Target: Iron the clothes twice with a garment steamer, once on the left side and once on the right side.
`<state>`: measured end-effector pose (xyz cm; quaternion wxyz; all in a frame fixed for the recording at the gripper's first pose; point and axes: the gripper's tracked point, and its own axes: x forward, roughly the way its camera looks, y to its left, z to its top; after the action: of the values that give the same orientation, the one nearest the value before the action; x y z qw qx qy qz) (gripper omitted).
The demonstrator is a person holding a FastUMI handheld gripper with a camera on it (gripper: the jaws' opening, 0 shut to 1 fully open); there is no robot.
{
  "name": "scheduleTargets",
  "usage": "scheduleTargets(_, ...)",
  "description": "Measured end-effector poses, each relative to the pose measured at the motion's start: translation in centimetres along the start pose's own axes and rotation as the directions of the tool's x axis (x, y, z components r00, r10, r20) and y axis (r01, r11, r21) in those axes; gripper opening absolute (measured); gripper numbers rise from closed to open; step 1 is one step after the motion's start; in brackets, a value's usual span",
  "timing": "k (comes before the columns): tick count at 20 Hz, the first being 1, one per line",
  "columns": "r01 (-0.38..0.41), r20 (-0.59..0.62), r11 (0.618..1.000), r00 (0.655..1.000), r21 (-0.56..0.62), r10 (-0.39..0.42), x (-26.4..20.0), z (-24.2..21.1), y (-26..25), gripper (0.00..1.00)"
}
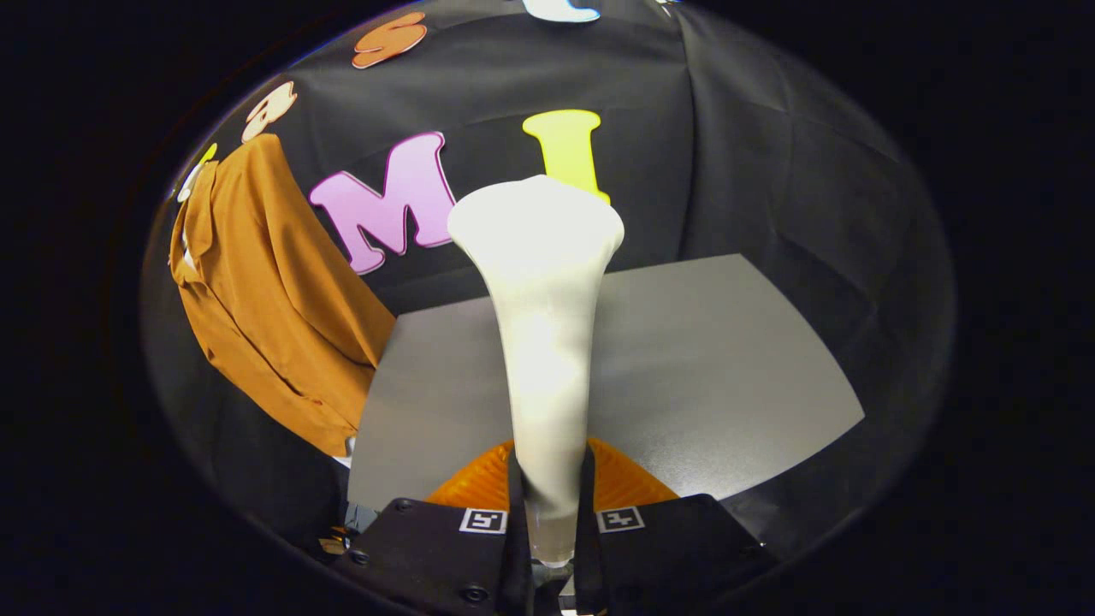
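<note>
Clamped in my claw, the white trumpet-shaped plastic garment steamer points up; the brown shirt hangs upper left, well apart, so both 2 passes look undone.

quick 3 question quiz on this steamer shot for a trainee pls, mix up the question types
1. True or false: the gripper has both fingers pressed on the handle of the white garment steamer.
2. Multiple choice: where does the brown shirt hang, seen from the steamer? A) to its left, against the booth wall B) flat on the grey table C) between the fingers
3. Short answer: is the steamer's wide head touching the shirt?

Key: 1 true; 2 A; 3 no, it stands apart from the shirt, pointing ahead over the table.
</note>
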<state>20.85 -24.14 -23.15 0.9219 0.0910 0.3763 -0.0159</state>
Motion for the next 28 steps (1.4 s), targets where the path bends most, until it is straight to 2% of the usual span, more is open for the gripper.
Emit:
scheduleTargets(6, 0.011, 0.189, 1.000, 0.982, 0.007, -0.012, -6.2, 1.8, 2.6, 0.23)
scheduleTargets(11, 0.048, 0.330, 0.999, 0.943, -0.013, -0.041, -10.2, 1.7, 7.5, 0.23)
scheduleTargets(14, 0.045, 0.375, 0.998, 0.927, -0.044, -0.025, -11.3, 0.6, 11.6, 0.23)
scheduleTargets(18, 0.026, 0.402, 0.996, 0.916, -0.087, 0.011, -11.0, -0.7, 17.1, 0.23)
scheduleTargets(23, -0.003, 0.381, 0.987, 0.922, -0.160, 0.064, -8.4, -2.5, 23.7, 0.23)
scheduleTargets(28, 0.006, 0.378, 0.987, 0.924, -0.162, 0.056, -5.3, -2.8, 27.5, 0.23)
